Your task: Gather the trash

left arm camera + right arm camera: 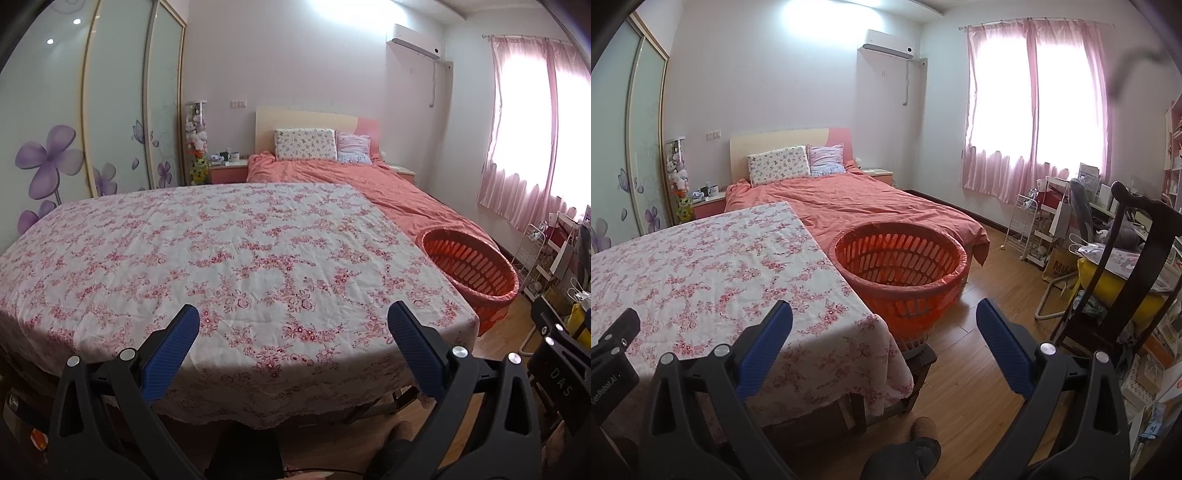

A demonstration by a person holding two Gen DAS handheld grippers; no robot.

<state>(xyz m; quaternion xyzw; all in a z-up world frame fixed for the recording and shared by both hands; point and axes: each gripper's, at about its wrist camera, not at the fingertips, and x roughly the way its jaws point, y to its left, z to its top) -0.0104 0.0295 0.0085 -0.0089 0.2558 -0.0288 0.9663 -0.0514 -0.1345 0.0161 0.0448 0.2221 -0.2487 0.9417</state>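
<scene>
An orange slotted basket [901,266] lined with a thin orange bag stands on a low stool beside the table's right edge; it also shows at the right in the left wrist view as the basket [471,269]. My left gripper [293,325] hangs open over the near edge of the floral tablecloth [221,251], with nothing between its blue pads. My right gripper [884,321] is open too, above the table's near right corner, short of the basket. No trash shows on the cloth [701,266]. Inside the basket I can make out only its floor.
A bed with an orange cover [857,203] lies behind the table. A dark wooden chair [1126,266] and cluttered racks [1038,225] fill the right side. Wood floor [993,295] lies between basket and chair. A sliding wardrobe [92,110] lines the left wall. A person's foot [923,432] is below.
</scene>
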